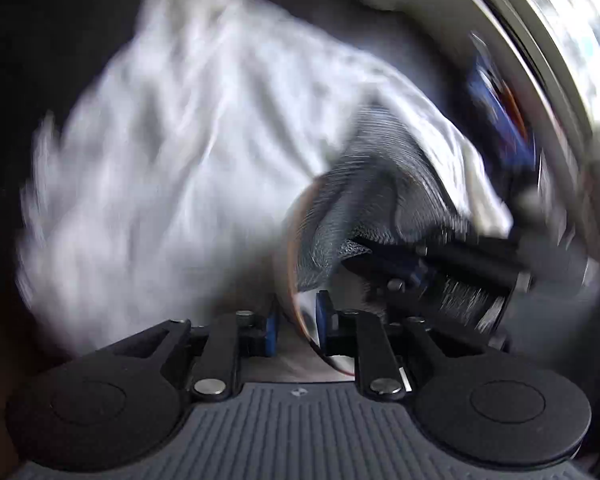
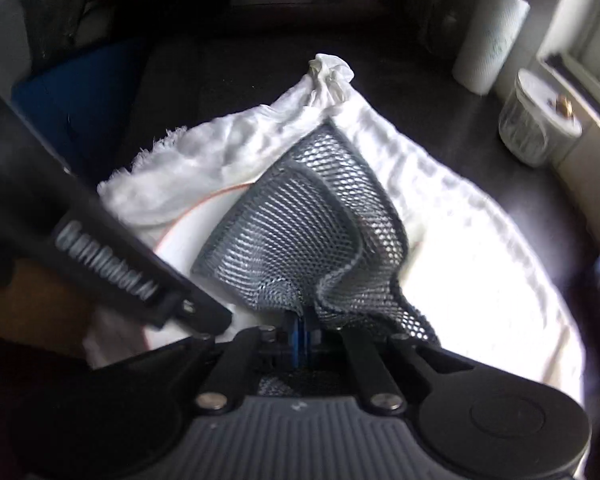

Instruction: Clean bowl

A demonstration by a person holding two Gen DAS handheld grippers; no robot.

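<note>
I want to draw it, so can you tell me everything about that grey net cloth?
The grey net cloth is a soft mesh full of tiny holes, with a thicker grey hem. It is crumpled and folded, not flat. The right claw pinches its lower edge shut. It presses into the white bowl, which has a thin orange rim line. The left claw grips that rim. A white towel lies underneath.

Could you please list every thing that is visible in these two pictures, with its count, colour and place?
bowl: one, white with orange rim line, on the towel, rim between the left gripper's fingers.
mesh cloth: one, grey, inside the bowl.
towel: one, white, spread on the dark counter.
paper towel roll: one, white, back right.
glass jar: one, clear, right of the towel.
left gripper: black, shut on the bowl.
right gripper: black, shut on the mesh cloth.
</note>
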